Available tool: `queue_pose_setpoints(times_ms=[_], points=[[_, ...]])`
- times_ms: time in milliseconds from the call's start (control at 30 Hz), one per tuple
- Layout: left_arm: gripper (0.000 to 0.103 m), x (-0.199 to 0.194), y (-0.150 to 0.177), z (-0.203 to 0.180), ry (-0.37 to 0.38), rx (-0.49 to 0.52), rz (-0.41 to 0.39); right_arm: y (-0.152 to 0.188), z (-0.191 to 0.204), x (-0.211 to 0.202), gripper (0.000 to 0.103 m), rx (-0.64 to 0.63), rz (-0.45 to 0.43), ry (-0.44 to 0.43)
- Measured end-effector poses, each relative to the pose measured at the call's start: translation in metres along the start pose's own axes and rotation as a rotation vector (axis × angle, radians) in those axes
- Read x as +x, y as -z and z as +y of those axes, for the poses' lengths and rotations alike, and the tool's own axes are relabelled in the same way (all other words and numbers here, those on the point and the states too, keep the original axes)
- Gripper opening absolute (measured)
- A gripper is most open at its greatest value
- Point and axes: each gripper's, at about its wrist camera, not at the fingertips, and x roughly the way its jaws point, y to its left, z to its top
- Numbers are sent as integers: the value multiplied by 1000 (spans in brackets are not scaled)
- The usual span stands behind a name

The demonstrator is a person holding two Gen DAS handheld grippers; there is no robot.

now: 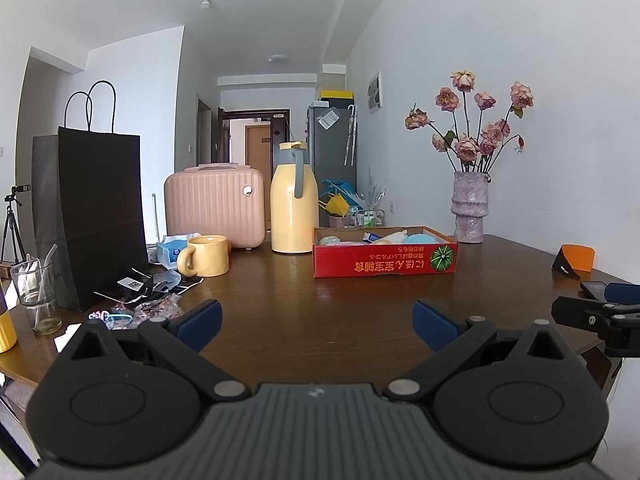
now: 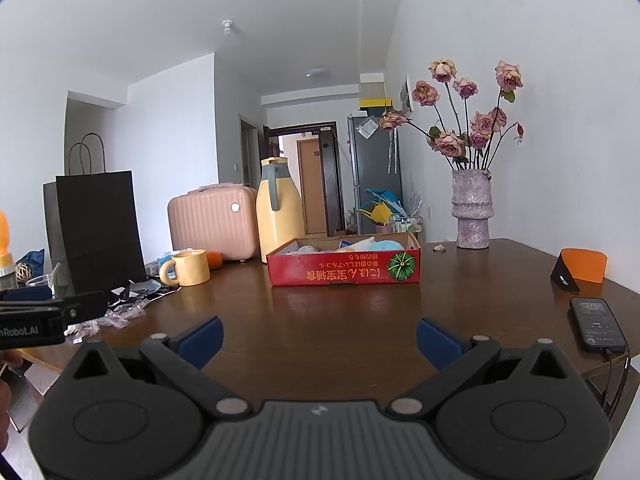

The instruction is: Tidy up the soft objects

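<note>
A red cardboard box (image 1: 384, 260) stands on the dark wooden table (image 1: 312, 312), also seen in the right wrist view (image 2: 344, 270). Several soft objects lie inside it: a pale blue one (image 1: 420, 238), a cream one (image 1: 390, 237), and light blue and white ones (image 2: 378, 245). My left gripper (image 1: 318, 322) is open and empty, hovering over the table's near part, well short of the box. My right gripper (image 2: 320, 340) is open and empty, also short of the box. The right gripper shows at the right edge of the left wrist view (image 1: 592, 314).
A yellow mug (image 1: 206, 256), yellow thermos jug (image 1: 294, 200), pink case (image 1: 216, 206), black paper bag (image 1: 94, 216), a glass (image 1: 36, 292) and small wrappers (image 1: 148, 306) stand on the left. A vase of dried roses (image 1: 472, 208), orange-black object (image 1: 574, 260) and phone (image 2: 598, 324) are on the right.
</note>
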Motion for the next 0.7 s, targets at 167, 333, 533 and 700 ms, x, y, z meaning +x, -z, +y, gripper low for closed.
queue_pose_setpoints(times_ms=[167,333,533,700], points=[[103,0,0,-1,0,4,1,1,1,0,103,-6,1,-4],[103,0,1,0,-3,4,-2,0,1,0,103,-9,0,-6],[103,1,1,-1,-6,3,2,1,1,0,103,-8,-2,-5],[103,4,2,-1,-7,-5,13,1,1,0,103,-10,-1,-6]])
